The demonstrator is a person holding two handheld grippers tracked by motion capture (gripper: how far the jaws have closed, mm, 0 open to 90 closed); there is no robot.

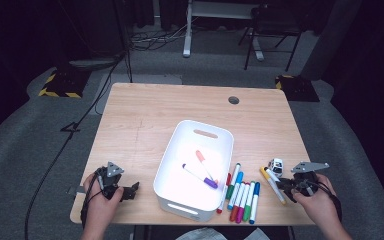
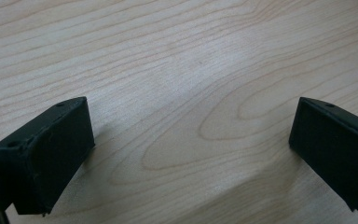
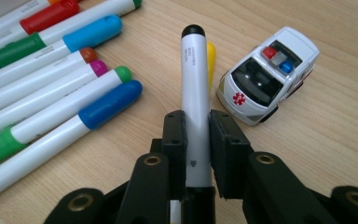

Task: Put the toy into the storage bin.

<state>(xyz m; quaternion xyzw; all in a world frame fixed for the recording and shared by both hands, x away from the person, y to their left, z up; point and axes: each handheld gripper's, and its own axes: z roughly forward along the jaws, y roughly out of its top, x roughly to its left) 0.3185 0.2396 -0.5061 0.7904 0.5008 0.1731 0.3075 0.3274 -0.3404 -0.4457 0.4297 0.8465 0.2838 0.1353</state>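
My right gripper (image 3: pixel 196 121) is shut on a white marker (image 3: pixel 193 70) with a black end that sticks out past the pads. A yellow marker cap (image 3: pixel 211 56) shows just behind it on the table. In the high view the right gripper (image 1: pixel 282 186) sits near the table's front right, beside a row of several coloured markers (image 1: pixel 240 192). A white bin (image 1: pixel 180 130) in the middle holds an orange marker (image 1: pixel 201 157) and a purple-capped one (image 1: pixel 200 176). At the front left, my left gripper (image 1: pixel 130 191) rests low with its jaws wide apart over bare wood (image 2: pixel 191 149).
A small toy ambulance (image 3: pixel 268 74) stands just right of the held marker, also visible as the toy (image 1: pixel 276 165) above my right hand. A round cable hole (image 1: pixel 233 100) is near the table's far edge. The wooden tabletop (image 1: pixel 140 115) stretches behind the bin.
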